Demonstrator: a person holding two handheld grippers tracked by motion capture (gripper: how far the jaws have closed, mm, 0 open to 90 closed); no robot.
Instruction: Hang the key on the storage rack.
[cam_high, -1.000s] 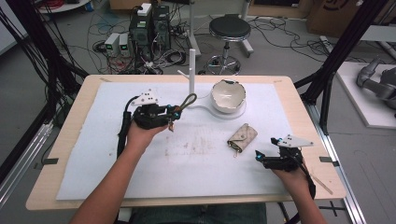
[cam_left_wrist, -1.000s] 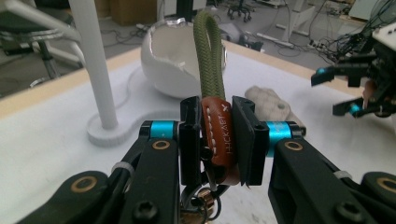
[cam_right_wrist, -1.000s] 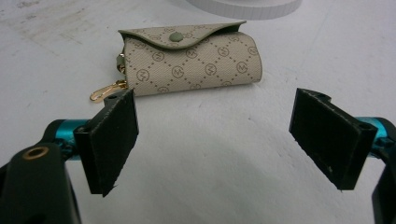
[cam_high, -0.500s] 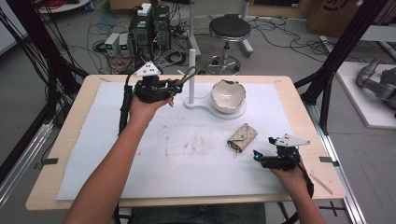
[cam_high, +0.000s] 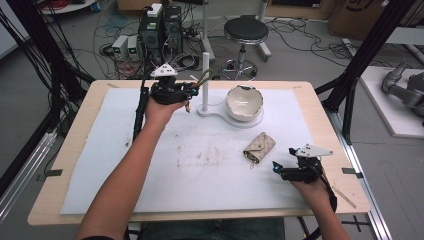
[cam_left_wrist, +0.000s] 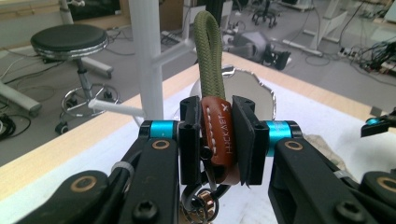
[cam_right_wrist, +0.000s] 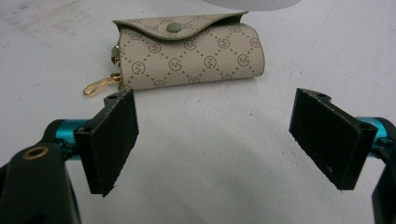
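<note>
At upper left of the high view, the left gripper (cam_high: 187, 95) pinches a keychain (cam_left_wrist: 217, 135) by its brown leather tab stamped "HICKAET", its olive braided cord loop rising beside the white peg stand (cam_high: 204, 82). At lower right, the right gripper (cam_right_wrist: 212, 144) rests with jaws spread wide, just short of a beige monogrammed key pouch (cam_right_wrist: 187, 56).

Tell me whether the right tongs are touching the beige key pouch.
Apart. In the right gripper view the right tongs stand open, with bare white table between their pads and the beige key pouch beyond them.
</note>
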